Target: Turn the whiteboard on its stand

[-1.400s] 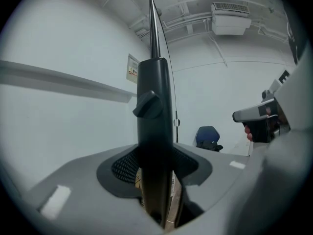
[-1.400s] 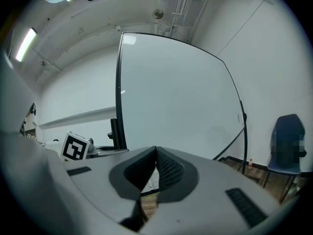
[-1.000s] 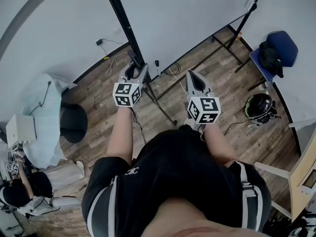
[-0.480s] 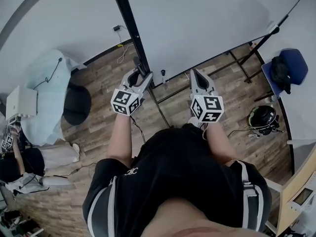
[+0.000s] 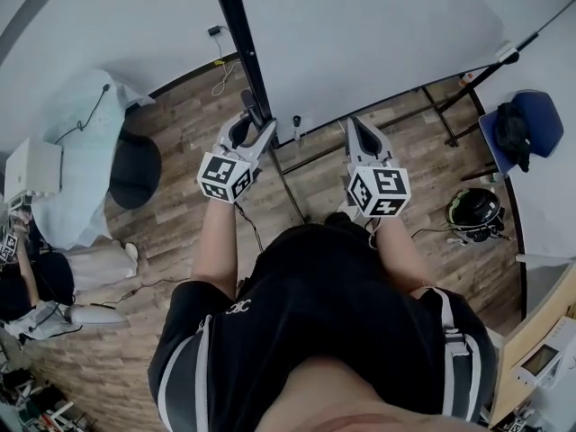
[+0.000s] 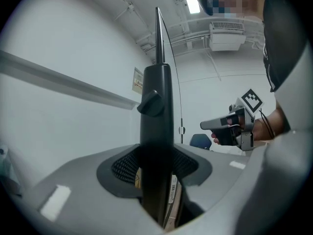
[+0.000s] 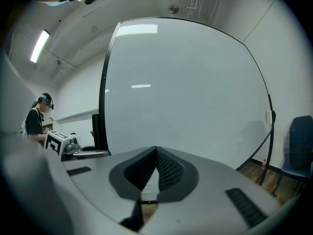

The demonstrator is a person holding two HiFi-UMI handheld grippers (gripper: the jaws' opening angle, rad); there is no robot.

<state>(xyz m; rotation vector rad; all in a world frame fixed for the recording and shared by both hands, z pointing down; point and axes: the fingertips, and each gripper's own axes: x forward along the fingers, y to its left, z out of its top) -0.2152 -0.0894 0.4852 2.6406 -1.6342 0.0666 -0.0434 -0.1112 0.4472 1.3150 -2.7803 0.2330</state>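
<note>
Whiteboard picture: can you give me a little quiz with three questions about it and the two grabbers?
1. True or false: the left gripper is clamped on the black upright post beside the large white whiteboard.
2. Fill in: the jaws of the right gripper are pressed ____, holding nothing.
3. Pick one: the padded chair by the wall is A) blue, B) red, C) yellow.
Key: 1 true; 2 together; 3 A.
</note>
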